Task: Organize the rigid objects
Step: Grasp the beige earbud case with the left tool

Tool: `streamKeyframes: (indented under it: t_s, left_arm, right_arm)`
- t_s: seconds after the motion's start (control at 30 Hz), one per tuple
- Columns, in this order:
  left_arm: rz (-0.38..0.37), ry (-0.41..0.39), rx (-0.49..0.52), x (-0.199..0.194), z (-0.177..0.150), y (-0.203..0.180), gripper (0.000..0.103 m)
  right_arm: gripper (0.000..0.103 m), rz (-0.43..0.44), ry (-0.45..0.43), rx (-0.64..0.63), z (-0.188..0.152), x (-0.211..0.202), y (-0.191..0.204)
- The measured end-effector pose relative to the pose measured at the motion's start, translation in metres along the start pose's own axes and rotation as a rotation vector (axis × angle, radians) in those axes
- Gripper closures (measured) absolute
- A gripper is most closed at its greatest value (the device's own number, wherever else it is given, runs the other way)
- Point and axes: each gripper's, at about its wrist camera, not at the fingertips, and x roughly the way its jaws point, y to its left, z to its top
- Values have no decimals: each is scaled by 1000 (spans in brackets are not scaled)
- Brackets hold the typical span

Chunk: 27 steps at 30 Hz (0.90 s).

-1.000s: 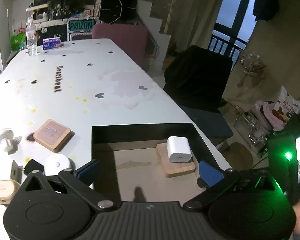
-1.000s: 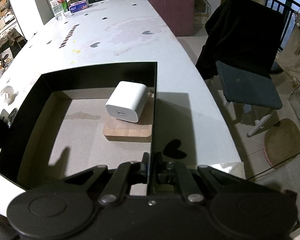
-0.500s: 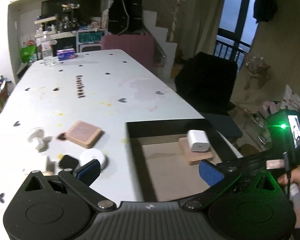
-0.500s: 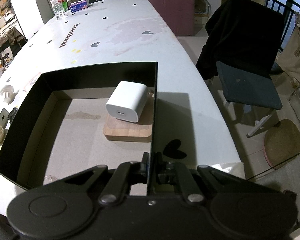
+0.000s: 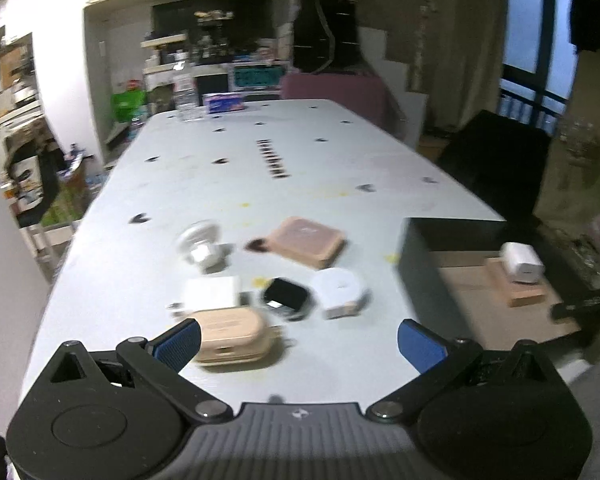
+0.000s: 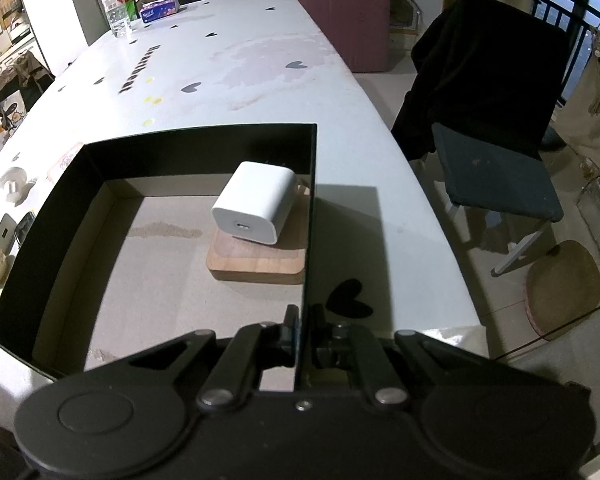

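A black open box (image 6: 44, 224) stands on the white table, holding a white charger cube (image 6: 256, 202) on a wooden coaster (image 6: 256, 264). My right gripper (image 6: 305, 322) is shut on the box's right wall near its front corner. In the left wrist view my left gripper (image 5: 298, 346) is open, hovering over loose items left of the box (image 5: 416, 264): a beige case (image 5: 230, 334) beside its left finger, a black square gadget (image 5: 286, 298), a round white device (image 5: 338, 290), a white adapter (image 5: 212, 294), a wooden coaster (image 5: 308, 242) and a white knob (image 5: 202, 246).
The table (image 6: 236, 60) runs far back, with a water bottle (image 6: 116, 4) and a tissue pack (image 6: 160, 8) at its far end. A dark chair (image 6: 496, 120) and a pink seat (image 6: 340, 4) stand off the right side. Shelves and clutter fill the left background.
The left gripper has swung left, off the box and over the loose items, still open. The right gripper and the box have not moved.
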Motion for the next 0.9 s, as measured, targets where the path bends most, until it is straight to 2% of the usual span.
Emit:
streamKeyframes:
  t_s: [0.13,0.23,0.47,0.63,0.7,0.9]
  left_arm:
    - [59,17,-78,15,-5,25,0]
    - [74,3,-113,26,-9,35,0]
    - [90,-4,-93,57,-10,37,2]
    - [92,7,-120,69,-8,40,11]
    - [95,28,-127,73,-8,41,22]
    - [96,34,-156,71,-8,44,25]
  right_arm:
    - [97,-1,0,-2,0,0,0]
    - [97,-3,0,-4,0,-1,-1]
    - [97,-3,0,-4,0,-1,0]
    - [97,-3,0,-5,-1,-1,0]
    - [97,-2,0,-4,-1,-1,0]
    - [97,-4,0,-6,-1,-2,0]
